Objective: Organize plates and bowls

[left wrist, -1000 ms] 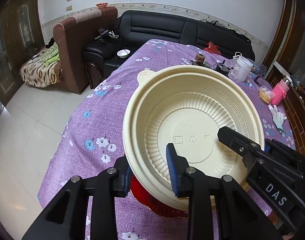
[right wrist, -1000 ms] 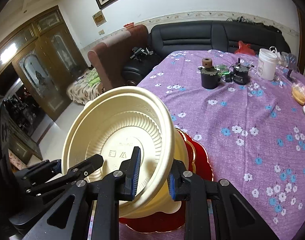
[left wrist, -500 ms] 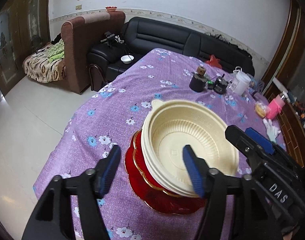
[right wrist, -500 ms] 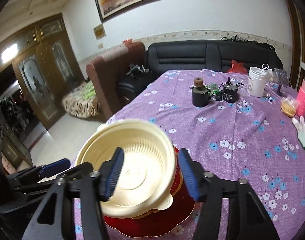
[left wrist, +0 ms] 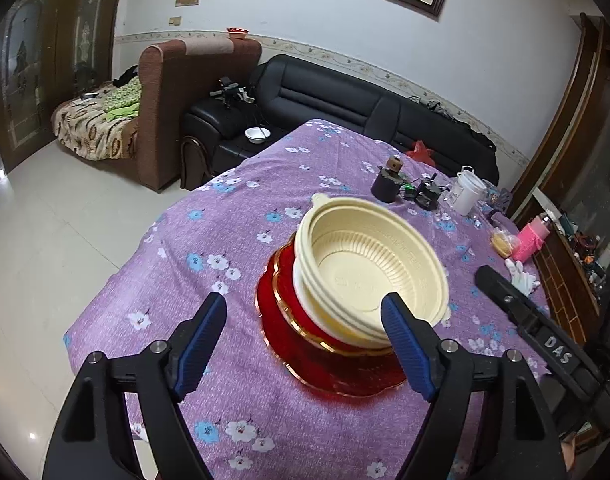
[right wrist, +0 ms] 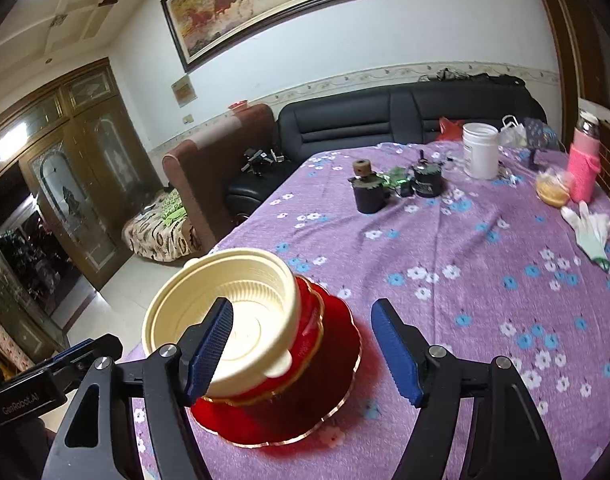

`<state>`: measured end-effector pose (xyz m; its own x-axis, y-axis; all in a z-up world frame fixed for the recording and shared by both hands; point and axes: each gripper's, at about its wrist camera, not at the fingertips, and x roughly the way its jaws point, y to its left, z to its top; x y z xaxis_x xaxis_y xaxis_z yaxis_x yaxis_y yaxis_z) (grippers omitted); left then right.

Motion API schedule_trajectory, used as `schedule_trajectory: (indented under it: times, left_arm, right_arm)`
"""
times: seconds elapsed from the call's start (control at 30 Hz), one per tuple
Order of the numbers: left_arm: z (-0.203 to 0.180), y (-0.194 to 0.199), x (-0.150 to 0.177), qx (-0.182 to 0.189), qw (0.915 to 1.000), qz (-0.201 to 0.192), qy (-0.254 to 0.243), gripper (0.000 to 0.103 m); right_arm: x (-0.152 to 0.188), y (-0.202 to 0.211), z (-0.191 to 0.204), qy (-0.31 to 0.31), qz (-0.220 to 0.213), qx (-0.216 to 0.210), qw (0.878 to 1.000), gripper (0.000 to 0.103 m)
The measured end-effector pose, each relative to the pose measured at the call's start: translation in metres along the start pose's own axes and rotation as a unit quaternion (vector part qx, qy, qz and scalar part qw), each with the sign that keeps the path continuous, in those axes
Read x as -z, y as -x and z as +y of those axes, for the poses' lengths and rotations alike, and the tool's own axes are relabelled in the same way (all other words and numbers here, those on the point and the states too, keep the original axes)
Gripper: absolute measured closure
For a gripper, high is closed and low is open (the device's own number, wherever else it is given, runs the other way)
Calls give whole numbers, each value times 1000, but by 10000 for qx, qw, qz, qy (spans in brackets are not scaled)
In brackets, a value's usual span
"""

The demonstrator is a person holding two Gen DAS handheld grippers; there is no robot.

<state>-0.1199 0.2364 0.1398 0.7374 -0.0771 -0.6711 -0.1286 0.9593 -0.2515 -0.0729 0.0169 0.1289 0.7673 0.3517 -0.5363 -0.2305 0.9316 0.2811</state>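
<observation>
Both your grippers have let go of the cream bowl and drawn back from it since a second ago, when each pinched its rim. Your left gripper (left wrist: 303, 344) has its jaws opening, blue pads wide apart, nothing pressed between them; the right pad sits in front of the bowl's near rim without gripping it. Your right gripper (right wrist: 303, 346) is likewise opening, jaws spread, its left pad overlapping the bowl in view but not clamped on it.

Cream bowl (left wrist: 369, 268): pale yellow plastic, ribbed inner wall, flat base with embossed marks, small tab on the rim. It now rests nested on other cream bowls, tilted a little, and that stack sits in a red plate (left wrist: 333, 368) with a gold edge, near the front of the table.

Table (left wrist: 185, 288) carries a purple cloth with white and blue flowers. Well apart at the far end: a dark jar (right wrist: 367, 196), a white tub (right wrist: 480, 150), a pink bottle (right wrist: 583, 164), a white glove (right wrist: 589, 228)
</observation>
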Motion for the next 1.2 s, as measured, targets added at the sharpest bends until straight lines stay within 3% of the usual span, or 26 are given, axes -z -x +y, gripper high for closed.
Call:
schedule_trajectory:
  times: [0.17,0.27,0.37,0.5,0.63,0.8,0.87,0.93,1.2]
  left_arm:
    - [8,-3,13,-24,9997,112,227,24]
    - [14,4,20,-22,9991,213,374,24]
    - [16,27,29,-305,9993,-15,224,24]
    - [31,41,31,-802,9961,-256,277,23]
    - [38,45,26,-894,9945,-327,428,23]
    - [15,48,34,-1092,9917,-673,69,22]
    - [4,47,44,-1315,9874,-870,-141,11]
    - [-3,43,51,-1433,9848,-937,-294,10]
    - [-10,19,65,-1249,9901,-540,-355,10]
  right_arm:
    - [11,9,-3,-29,-40,-22,10000,25]
    - [16,23,-9,36,-300,-70,9995,22]
    - [23,28,-19,99,-577,265,9979,16]
    - [22,19,-27,-43,-411,298,9987,16]
    - [22,24,-22,91,-563,338,9978,16]
    - [31,37,-15,262,-673,309,9969,16]
    - [37,45,-12,336,-739,325,9962,16]
    - [46,51,-7,433,-736,325,9958,16]
    - [80,57,15,983,-452,609,9923,15]
